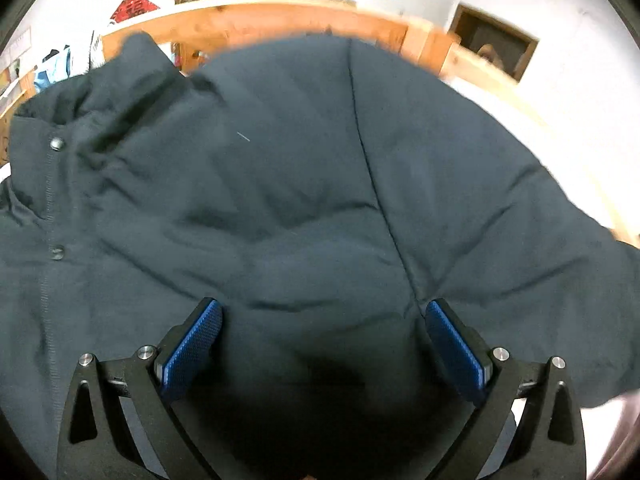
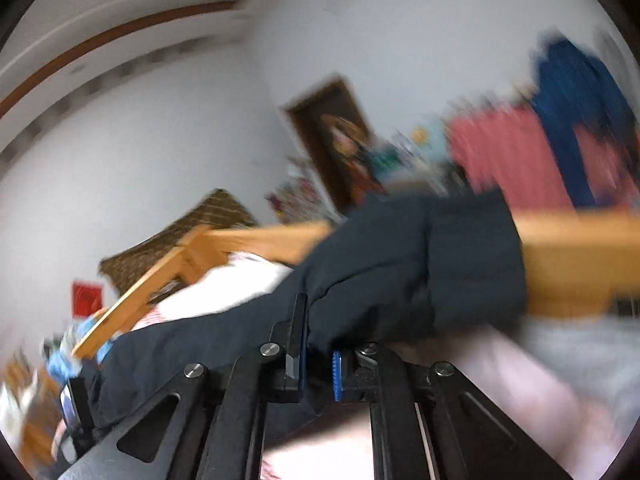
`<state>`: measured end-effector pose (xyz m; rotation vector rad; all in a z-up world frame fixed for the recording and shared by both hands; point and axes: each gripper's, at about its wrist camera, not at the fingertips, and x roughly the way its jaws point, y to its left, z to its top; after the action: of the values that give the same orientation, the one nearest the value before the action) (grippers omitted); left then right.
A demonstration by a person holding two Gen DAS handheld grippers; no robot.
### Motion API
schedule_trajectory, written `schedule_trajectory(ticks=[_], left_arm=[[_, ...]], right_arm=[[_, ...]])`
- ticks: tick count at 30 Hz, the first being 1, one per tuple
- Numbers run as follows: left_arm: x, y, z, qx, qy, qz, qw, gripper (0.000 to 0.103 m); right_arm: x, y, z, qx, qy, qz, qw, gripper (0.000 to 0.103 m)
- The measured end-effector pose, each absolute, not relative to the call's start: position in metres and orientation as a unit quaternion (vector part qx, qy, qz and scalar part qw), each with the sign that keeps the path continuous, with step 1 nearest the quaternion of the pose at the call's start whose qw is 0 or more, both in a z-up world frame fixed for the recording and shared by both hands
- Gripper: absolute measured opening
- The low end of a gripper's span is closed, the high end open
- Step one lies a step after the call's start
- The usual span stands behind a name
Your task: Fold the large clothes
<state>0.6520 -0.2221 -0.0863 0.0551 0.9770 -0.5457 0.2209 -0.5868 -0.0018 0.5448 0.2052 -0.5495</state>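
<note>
1. A dark navy padded jacket (image 1: 280,184) lies spread across a bed, filling most of the left wrist view. Its snap buttons (image 1: 57,143) run down a placket near the bed's left side, and a seam runs down the middle of the fabric.
2. The left gripper (image 1: 322,316) hovers over the jacket with its blue-padded fingers (image 1: 192,354) spread wide apart, holding nothing.
3. The right gripper (image 2: 318,354) is clamped on a fold of the jacket's sleeve (image 2: 420,264), which rises from the pinch and drapes toward the bed's far edge. This view is blurred.
4. A wooden bed frame (image 1: 280,20) borders the jacket along the far edge, with white bedding (image 2: 236,284) beside it.
5. White walls stand behind, with a dark framed picture (image 2: 340,140), and red and blue clothes (image 2: 520,152) at the right.
</note>
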Motion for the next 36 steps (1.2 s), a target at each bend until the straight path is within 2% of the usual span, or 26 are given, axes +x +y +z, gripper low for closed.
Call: schedule_trajectory(ticks=[7, 11, 12, 13, 19, 24, 26, 27, 28, 29, 30, 33, 36], left_arm=[[0.650, -0.098, -0.036, -0.035, 0.448, -0.241, 0.860, 0.100], [0.627, -0.016, -0.001, -0.086, 0.424, -0.195, 0.880, 0.100], [0.620, 0.020, 0.008, -0.102, 0.416, -0.172, 0.887, 0.100], [0.607, 0.014, 0.014, -0.107, 0.410, -0.159, 0.891, 0.100], [0.551, 0.117, 0.063, -0.126, 0.358, -0.032, 0.925, 0.100], [0.533, 0.147, 0.059, -0.126, 0.365, 0.004, 0.923, 0.100], [0.532, 0.145, 0.050, -0.123, 0.364, 0.004, 0.923, 0.100], [0.532, 0.143, 0.046, -0.124, 0.366, 0.003, 0.922, 0.100], [0.535, 0.138, 0.042, -0.126, 0.369, -0.002, 0.921, 0.100], [0.540, 0.136, 0.039, -0.129, 0.371, -0.007, 0.920, 0.100], [0.542, 0.130, 0.034, -0.135, 0.370, -0.018, 0.919, 0.100], [0.553, 0.114, 0.014, -0.139, 0.379, -0.046, 0.914, 0.100], [0.564, 0.087, -0.013, -0.103, 0.401, -0.049, 0.909, 0.100]], right_arm=[[0.293, -0.478, 0.085, 0.094, 0.078, -0.076, 0.990, 0.009], [0.333, -0.396, 0.101, 0.010, 0.097, 0.038, 0.995, 0.009], [0.342, -0.372, 0.101, -0.007, 0.106, 0.064, 0.992, 0.009], [0.352, -0.355, 0.099, -0.021, 0.116, 0.083, 0.990, 0.009], [0.388, -0.232, 0.063, -0.061, 0.200, 0.208, 0.956, 0.010], [0.396, -0.154, 0.003, -0.113, 0.275, 0.275, 0.914, 0.014], [0.401, -0.130, -0.024, -0.138, 0.318, 0.289, 0.893, 0.027], [0.401, -0.124, -0.037, -0.140, 0.340, 0.301, 0.880, 0.049], [0.408, -0.134, -0.056, -0.134, 0.350, 0.310, 0.874, 0.081], [0.400, -0.139, -0.058, -0.126, 0.352, 0.320, 0.870, 0.095], [0.393, -0.144, -0.055, -0.120, 0.347, 0.323, 0.872, 0.102], [0.370, -0.188, -0.028, -0.093, 0.302, 0.299, 0.900, 0.102], [0.371, -0.257, -0.009, -0.077, 0.250, 0.185, 0.947, 0.102]])
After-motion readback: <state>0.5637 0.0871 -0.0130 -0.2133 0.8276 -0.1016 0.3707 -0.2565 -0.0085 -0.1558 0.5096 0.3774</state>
